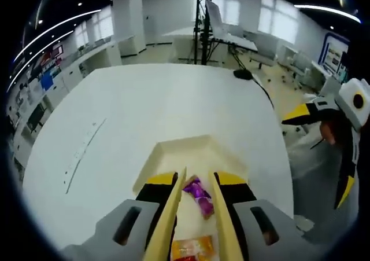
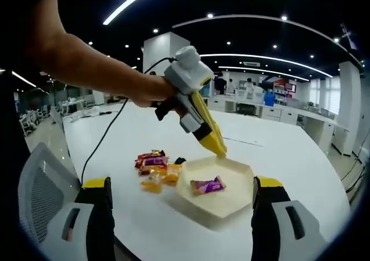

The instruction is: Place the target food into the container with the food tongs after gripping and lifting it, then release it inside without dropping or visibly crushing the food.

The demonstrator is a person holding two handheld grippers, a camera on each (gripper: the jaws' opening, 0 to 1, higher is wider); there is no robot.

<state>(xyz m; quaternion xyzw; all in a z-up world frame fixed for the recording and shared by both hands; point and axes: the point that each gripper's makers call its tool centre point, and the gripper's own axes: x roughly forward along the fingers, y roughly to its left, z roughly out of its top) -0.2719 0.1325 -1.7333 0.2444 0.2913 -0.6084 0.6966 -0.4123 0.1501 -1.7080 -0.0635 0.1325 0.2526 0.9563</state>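
Note:
A purple-wrapped candy point(image 1: 198, 196) point(image 2: 207, 186) lies inside the cream, angular container point(image 1: 173, 151) point(image 2: 231, 206) on the white table. My left gripper point(image 1: 196, 202) point(image 2: 199, 131) is shut on yellow food tongs point(image 1: 172, 214) point(image 2: 214, 140), held by a person's hand. The tong tips stand slightly apart on either side of the candy, just over the container's near rim, and nothing is pinched between them. My right gripper point(image 2: 182, 214) point(image 1: 324, 151) is wide open and holds nothing, on the far side of the container from the left gripper.
A small pile of wrapped candies point(image 2: 153, 167), orange, red and purple, lies on the table beside the container; one orange candy point(image 1: 193, 248) shows between the tong arms. A black cable point(image 2: 101, 142) trails over the table. A grey chair point(image 2: 40, 197) stands near its edge.

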